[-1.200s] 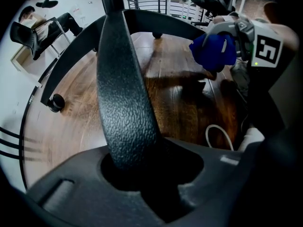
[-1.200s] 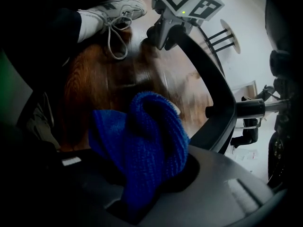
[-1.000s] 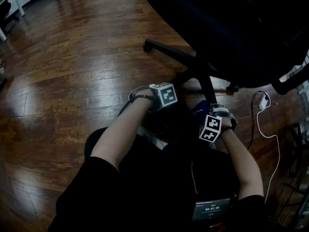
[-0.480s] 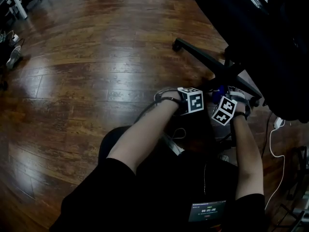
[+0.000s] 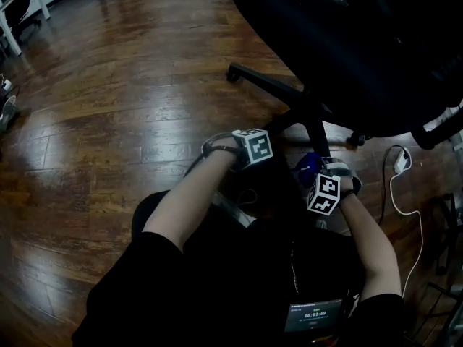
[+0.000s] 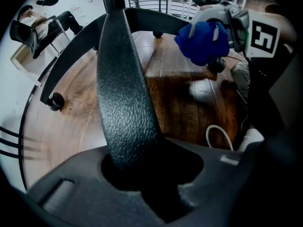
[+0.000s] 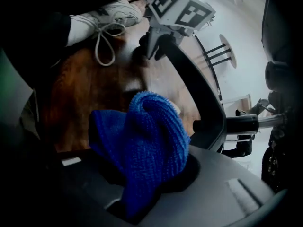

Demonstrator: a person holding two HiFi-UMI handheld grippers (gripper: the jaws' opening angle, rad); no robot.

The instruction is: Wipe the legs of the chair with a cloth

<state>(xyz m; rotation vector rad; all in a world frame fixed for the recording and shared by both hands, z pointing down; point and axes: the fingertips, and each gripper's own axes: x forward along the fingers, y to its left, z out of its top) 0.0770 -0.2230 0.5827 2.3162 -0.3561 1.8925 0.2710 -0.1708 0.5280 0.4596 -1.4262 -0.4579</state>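
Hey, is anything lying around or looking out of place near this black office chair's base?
A white plug and its loose cable trail over the wooden floor right of the chair's black star base, where rolling the chair might snag them. Nothing else stands out.

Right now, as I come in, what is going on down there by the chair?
A person on the wooden floor works under an office chair with a gripper in each hand. The left gripper is closed on one black chair leg. The right gripper holds a bunched blue cloth close to the legs; whether the cloth touches one, I cannot tell.
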